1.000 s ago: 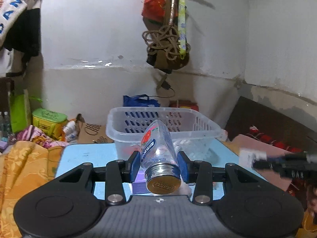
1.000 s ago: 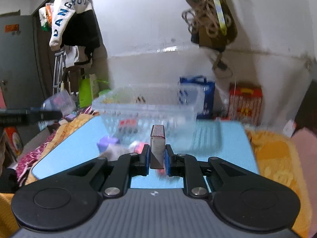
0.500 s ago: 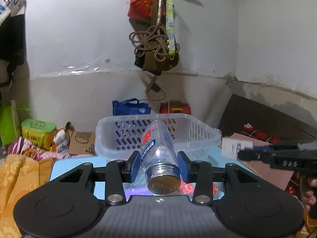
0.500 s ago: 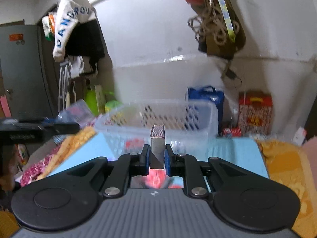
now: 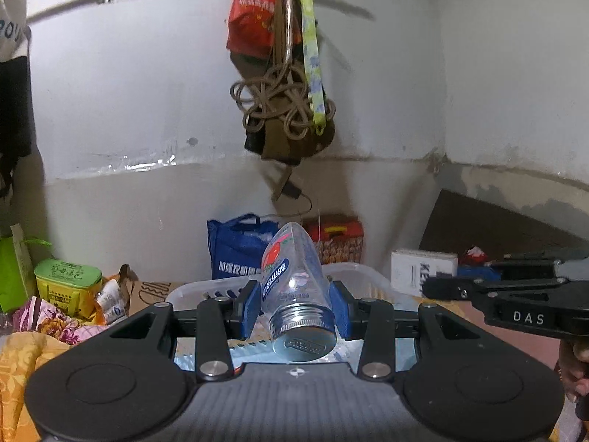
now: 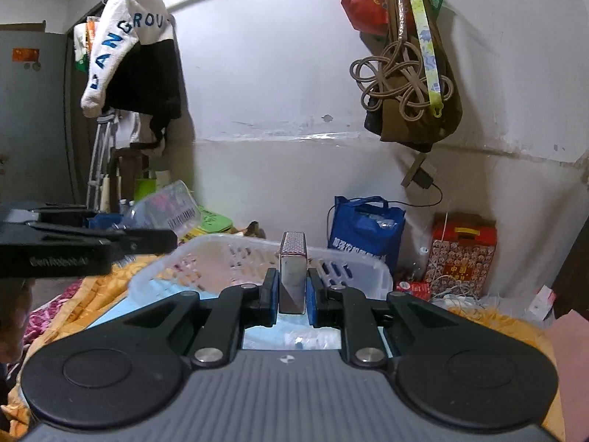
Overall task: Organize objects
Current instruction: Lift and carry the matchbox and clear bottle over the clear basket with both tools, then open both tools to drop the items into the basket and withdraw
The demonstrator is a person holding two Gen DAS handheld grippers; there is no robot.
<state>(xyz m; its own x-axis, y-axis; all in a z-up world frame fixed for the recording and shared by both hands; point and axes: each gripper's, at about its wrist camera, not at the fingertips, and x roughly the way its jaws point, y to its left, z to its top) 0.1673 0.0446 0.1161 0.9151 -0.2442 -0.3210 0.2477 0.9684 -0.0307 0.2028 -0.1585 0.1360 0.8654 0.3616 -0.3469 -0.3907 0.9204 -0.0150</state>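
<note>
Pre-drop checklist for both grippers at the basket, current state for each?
1. Left gripper shut on the clear bottle, pads on both sides: ok.
2. Bottle's metal cap on: ok.
3. Right gripper shut on the small box, held upright: ok.
4. White basket ahead of both grippers, opening facing up: ok.
5. Grippers apart from each other, right one seen off to the side in the left wrist view: ok.
6. Free space on the basket floor: cannot tell, the grippers block it and the contents look blurred.
</note>
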